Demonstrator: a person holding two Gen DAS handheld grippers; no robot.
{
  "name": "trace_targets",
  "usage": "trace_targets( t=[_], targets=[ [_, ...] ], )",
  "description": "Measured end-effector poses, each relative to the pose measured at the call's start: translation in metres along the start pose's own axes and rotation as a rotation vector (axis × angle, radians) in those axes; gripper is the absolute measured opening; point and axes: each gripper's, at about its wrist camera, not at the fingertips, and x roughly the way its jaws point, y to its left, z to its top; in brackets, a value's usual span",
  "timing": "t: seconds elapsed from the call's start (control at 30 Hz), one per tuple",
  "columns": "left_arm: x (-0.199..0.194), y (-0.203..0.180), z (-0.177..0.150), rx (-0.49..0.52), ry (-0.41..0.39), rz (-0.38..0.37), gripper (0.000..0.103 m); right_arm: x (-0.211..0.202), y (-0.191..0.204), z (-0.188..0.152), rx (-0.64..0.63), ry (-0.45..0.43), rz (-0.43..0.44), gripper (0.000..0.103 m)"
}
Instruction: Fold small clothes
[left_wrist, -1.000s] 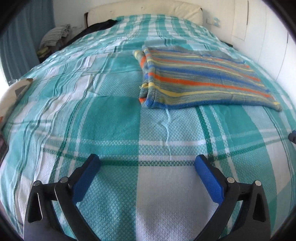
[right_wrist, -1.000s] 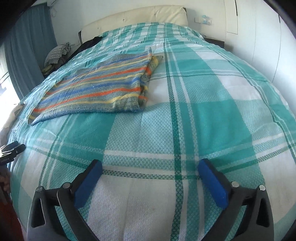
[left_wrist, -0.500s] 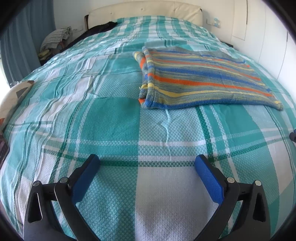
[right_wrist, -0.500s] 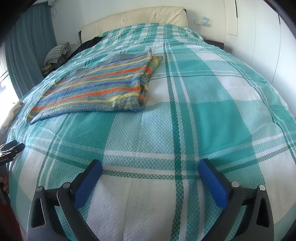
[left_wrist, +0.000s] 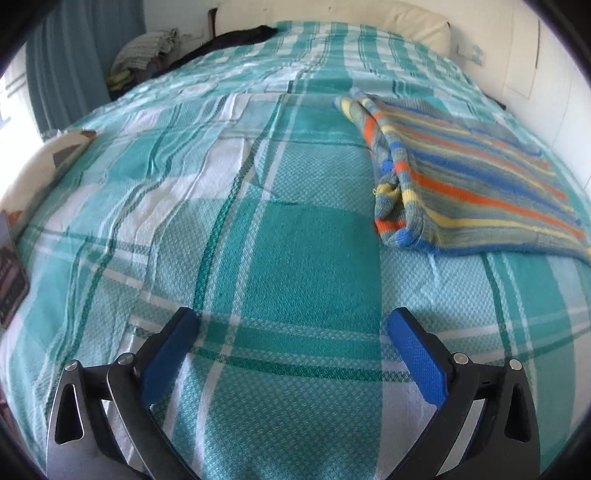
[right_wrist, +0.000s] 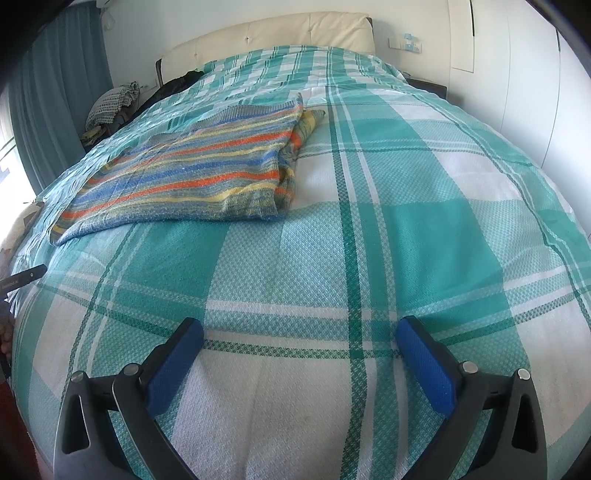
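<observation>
Both tongs are spread wide and holding nothing: left tongs (left_wrist: 291, 332) and right tongs (right_wrist: 301, 334) hover over bare bedspread (right_wrist: 406, 229), well short of the striped knit sweater (right_wrist: 192, 173). Blue pads look rubbery and textured. The sweater lies flat near the middle of the bed, already folded over once I think, with a rolled, lumpy edge (left_wrist: 395, 206) on its side toward the left tongs. Risk as I see it: that woven plaid spread is loose and wrinkly, so a low pinch could grab it along with the sweater, or catch just one knit layer and drag the fold apart. Past the sweater sits a padded cream headboard (right_wrist: 273, 37).
</observation>
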Motion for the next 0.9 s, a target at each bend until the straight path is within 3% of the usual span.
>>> trace_targets(
  t=[0.23, 0.4, 0.5, 0.63, 0.8, 0.9],
  targets=[
    [-0.006, 0.005, 0.000, -0.012, 0.005, -0.037, 0.102, 0.002, 0.000, 0.001, -0.004, 0.004, -0.006, 0.103],
    [-0.038, -0.023, -0.008, 0.079, -0.053, -0.083, 0.101, 0.002, 0.000, 0.001, 0.001, 0.002, 0.001, 0.103],
    [-0.057, -0.070, -0.011, 0.182, -0.089, -0.163, 0.101, 0.001, -0.004, 0.005, 0.021, 0.011, 0.027, 0.103],
    [-0.072, -0.159, 0.002, 0.398, -0.131, -0.301, 0.101, -0.013, -0.016, 0.021, 0.094, -0.004, 0.084, 0.101],
    [-0.051, -0.274, 0.038, 0.543, -0.124, -0.431, 0.101, -0.014, -0.058, 0.067, 0.167, -0.022, 0.183, 0.097],
    [-0.030, -0.333, 0.045, 0.634, -0.122, -0.452, 0.100, 0.004, -0.082, 0.102, 0.188, 0.022, 0.233, 0.092]
  ],
)
